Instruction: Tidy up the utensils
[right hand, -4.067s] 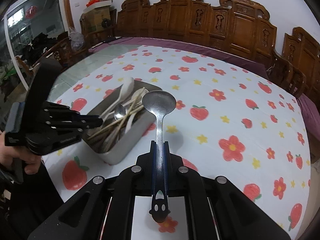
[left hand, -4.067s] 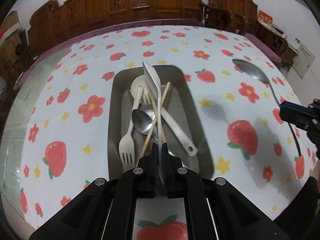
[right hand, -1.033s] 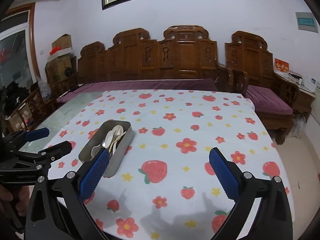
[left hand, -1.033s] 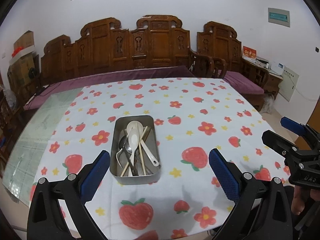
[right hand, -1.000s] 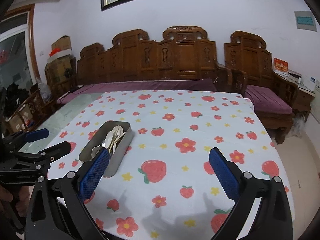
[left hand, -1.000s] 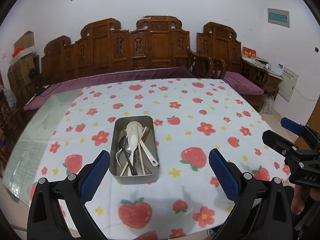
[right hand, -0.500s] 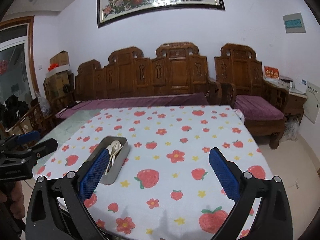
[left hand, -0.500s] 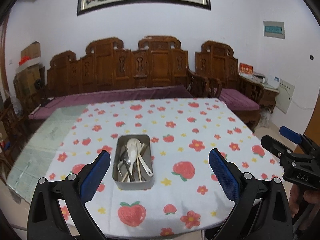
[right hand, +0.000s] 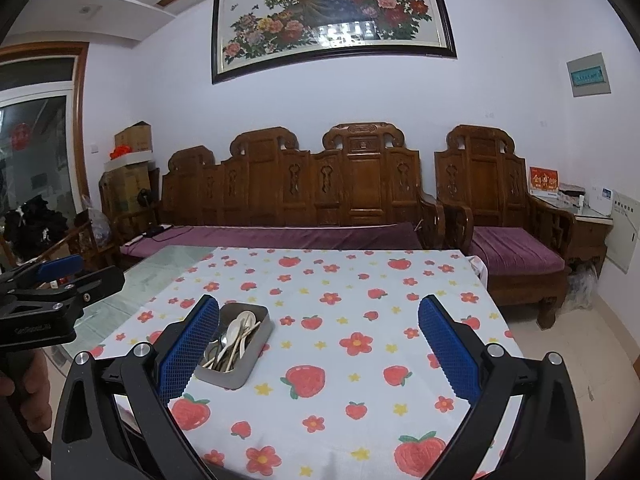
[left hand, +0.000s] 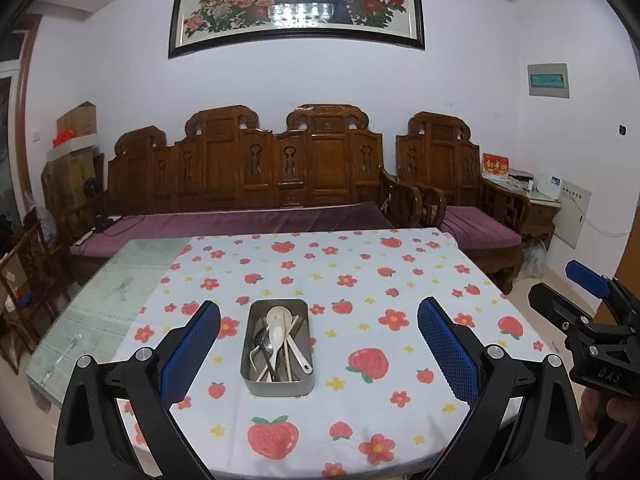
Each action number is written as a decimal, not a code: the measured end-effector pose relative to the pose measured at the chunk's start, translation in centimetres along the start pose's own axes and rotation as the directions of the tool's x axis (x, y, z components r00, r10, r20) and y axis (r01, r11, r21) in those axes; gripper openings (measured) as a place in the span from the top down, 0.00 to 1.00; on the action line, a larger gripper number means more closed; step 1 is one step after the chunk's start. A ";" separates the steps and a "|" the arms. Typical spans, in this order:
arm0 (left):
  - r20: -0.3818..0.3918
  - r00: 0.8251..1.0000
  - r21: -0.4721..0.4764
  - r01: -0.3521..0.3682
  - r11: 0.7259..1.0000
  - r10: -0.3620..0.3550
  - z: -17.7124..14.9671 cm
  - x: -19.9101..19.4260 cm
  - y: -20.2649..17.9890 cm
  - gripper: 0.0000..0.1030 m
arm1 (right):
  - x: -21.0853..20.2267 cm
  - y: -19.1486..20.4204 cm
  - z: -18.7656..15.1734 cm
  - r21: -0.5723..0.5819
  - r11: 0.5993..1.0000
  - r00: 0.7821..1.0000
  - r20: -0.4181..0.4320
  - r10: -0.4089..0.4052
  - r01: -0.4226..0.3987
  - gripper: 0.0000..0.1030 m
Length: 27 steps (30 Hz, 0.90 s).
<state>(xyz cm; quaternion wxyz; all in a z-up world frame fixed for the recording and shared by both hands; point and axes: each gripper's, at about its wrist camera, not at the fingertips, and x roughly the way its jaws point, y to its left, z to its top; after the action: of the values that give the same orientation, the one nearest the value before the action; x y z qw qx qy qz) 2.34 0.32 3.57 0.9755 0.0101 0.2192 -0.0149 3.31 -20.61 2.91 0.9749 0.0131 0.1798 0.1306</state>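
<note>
A grey metal tray [left hand: 279, 386] [right hand: 256, 350] rests on the strawberry tablecloth and holds several utensils: a white soup spoon [left hand: 277, 331], a metal spoon [left hand: 263, 337], chopsticks and a pale fork. My left gripper [left hand: 319, 344] hangs wide open and empty, well back from the table, with the tray between its blue pads [left hand: 191, 350]. The right gripper [right hand: 319, 346] is also wide open and empty, pulled back to the tray's right. Each gripper shows at the edge of the other's view: the right one [left hand: 592, 320], the left one [right hand: 52, 292].
The tablecloth [left hand: 360, 280] covers most of the table; bare glass [left hand: 112, 296] shows on the left. A carved wooden bench [left hand: 256, 184] with purple cushions and an armchair [right hand: 504, 216] stand behind. A hand [right hand: 24, 384] holds the left gripper.
Earlier, each gripper was shut on a spoon over the tray. Both now stand open and empty, and have kept drawing back and up from the table over the last second.
</note>
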 end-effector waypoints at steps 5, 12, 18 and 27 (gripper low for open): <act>0.000 1.000 0.001 0.000 1.000 0.000 0.0 -0.1 0.0 0.07 | -0.1 0.1 0.1 -0.003 1.000 1.000 0.001 0.005 -0.005 0.03; -0.003 1.000 -0.002 0.000 1.000 0.000 0.0 -0.2 0.2 0.07 | -0.2 0.1 0.1 -0.002 1.000 1.000 0.002 0.003 -0.003 0.03; -0.005 1.000 -0.002 0.000 1.000 0.000 -0.1 -0.3 0.3 0.07 | -0.2 0.0 0.1 -0.002 1.000 1.000 0.001 0.003 -0.003 0.03; -0.007 1.000 -0.002 0.000 1.000 0.000 -0.1 -0.2 0.3 0.07 | -0.1 -0.1 0.1 0.000 1.000 1.000 0.001 0.003 -0.003 0.03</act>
<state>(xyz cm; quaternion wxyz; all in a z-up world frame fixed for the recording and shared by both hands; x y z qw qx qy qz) 2.12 0.61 3.55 0.9748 0.0092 0.2226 -0.0145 3.25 -20.69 3.06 0.9748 0.0131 0.1794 0.1321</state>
